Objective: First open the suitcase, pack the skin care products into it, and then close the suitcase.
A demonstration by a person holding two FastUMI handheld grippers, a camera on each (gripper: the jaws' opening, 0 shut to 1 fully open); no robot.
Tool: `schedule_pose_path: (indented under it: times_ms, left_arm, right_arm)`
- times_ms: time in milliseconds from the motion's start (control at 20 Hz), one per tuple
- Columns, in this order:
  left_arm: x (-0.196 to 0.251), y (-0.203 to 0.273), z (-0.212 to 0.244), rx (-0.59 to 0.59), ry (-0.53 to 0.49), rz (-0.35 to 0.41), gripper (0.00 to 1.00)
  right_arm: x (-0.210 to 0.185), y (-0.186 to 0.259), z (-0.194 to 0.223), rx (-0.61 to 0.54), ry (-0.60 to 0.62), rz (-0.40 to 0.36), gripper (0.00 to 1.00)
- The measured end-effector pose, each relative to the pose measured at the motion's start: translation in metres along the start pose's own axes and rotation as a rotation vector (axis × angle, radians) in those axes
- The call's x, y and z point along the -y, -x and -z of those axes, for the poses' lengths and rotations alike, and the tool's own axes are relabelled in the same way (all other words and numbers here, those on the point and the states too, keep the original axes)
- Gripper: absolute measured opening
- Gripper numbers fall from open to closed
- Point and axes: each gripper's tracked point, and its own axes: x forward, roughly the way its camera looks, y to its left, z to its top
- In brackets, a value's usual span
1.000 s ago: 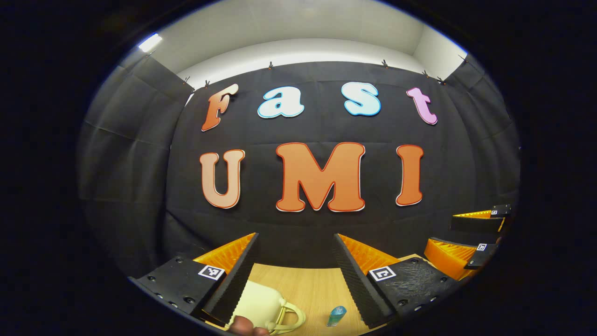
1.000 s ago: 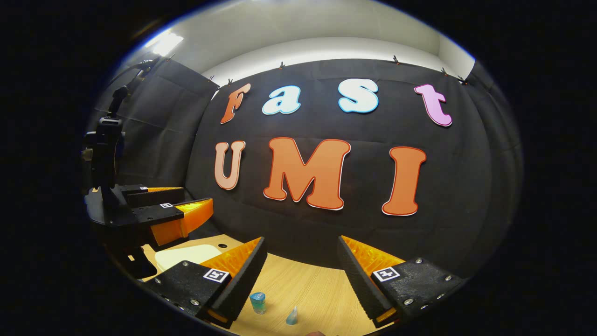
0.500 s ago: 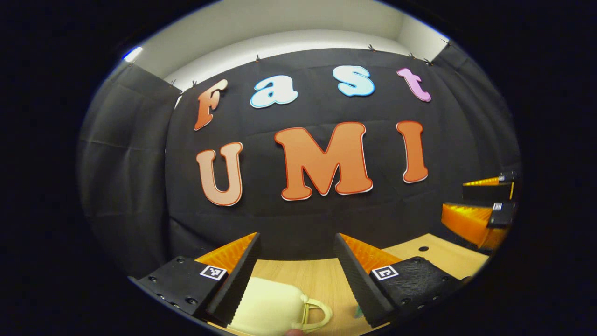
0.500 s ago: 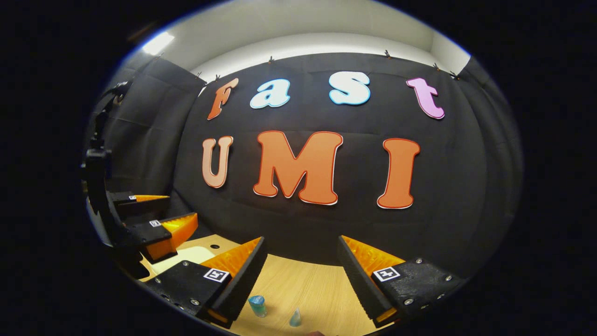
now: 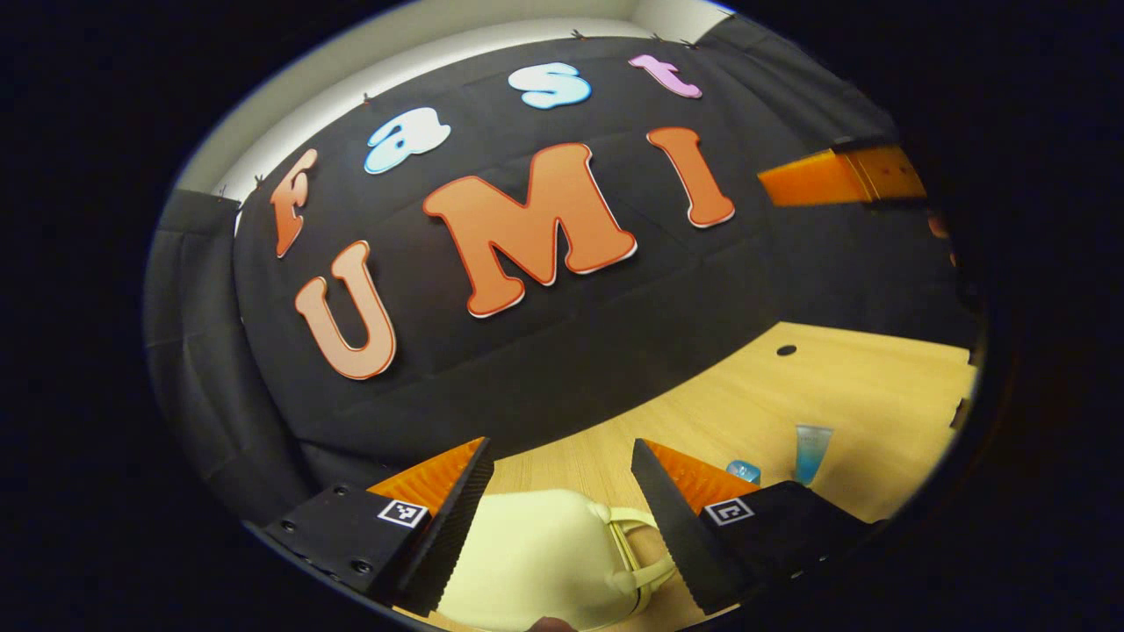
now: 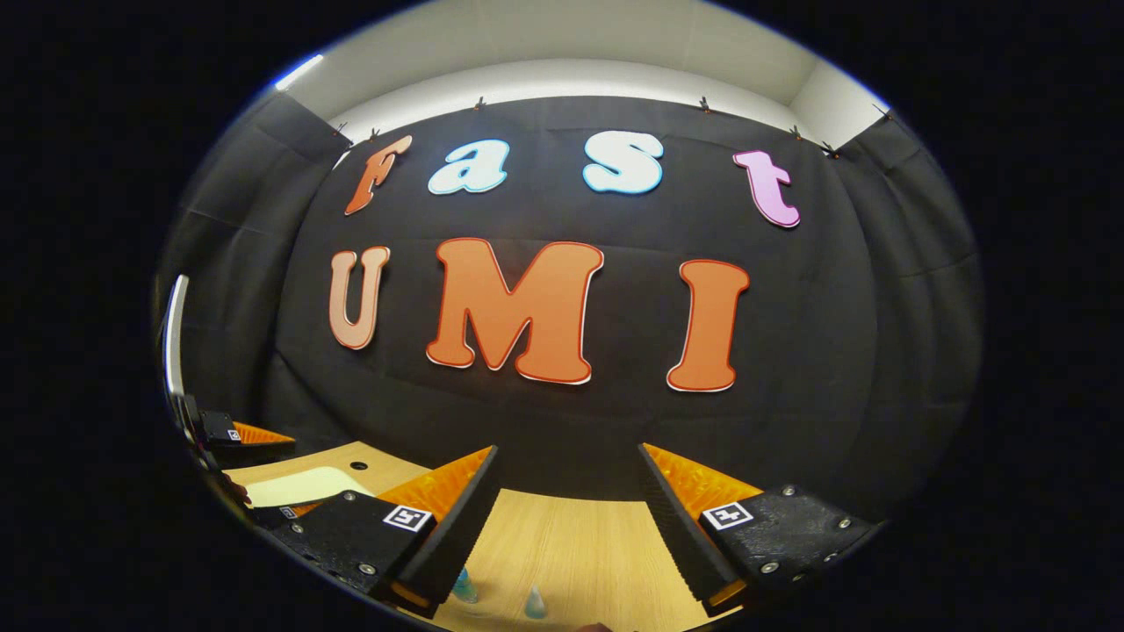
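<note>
A small cream suitcase (image 5: 527,562) with a loop handle (image 5: 637,566) lies on the wooden table (image 5: 861,395), and its lid looks closed. My left gripper (image 5: 562,445) is open and hovers just above it, so the case shows between the fingers. A blue tube (image 5: 810,452) and a small blue jar (image 5: 744,471) stand to the right of the case. My right gripper (image 6: 568,449) is open above the table with nothing between its fingers. Below it show two blue skin care items (image 6: 464,586) (image 6: 534,602). The suitcase (image 6: 299,485) lies at its lower left, beside the left gripper (image 6: 237,434).
The black cloth wall stands close behind the table's far edge. A small round hole (image 5: 786,350) sits in the tabletop near that wall. In the left gripper view, the right gripper (image 5: 843,175) hangs at the upper right.
The left gripper has rolled and come lower over the suitcase, which now looks larger between its fingers. The right gripper has swung right, so the left gripper slid to its view's left edge.
</note>
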Motion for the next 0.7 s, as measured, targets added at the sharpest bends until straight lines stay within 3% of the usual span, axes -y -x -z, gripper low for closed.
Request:
schedule_pose_path:
  times_ms: [200,500,700]
  left_arm:
    - [0.023,-0.011,0.042,-0.096,-0.040,0.078,0.99]
    - [0.061,-0.018,0.088,-0.196,-0.192,0.207,0.98]
    - [0.076,-0.018,0.113,-0.246,-0.311,0.235,0.98]
  right_arm:
    - [0.016,-0.004,0.003,-0.009,0.025,0.046,0.96]
    - [0.032,-0.002,0.018,-0.045,0.044,0.084,0.96]
    - [0.040,-0.003,0.026,-0.064,0.043,0.100,0.96]
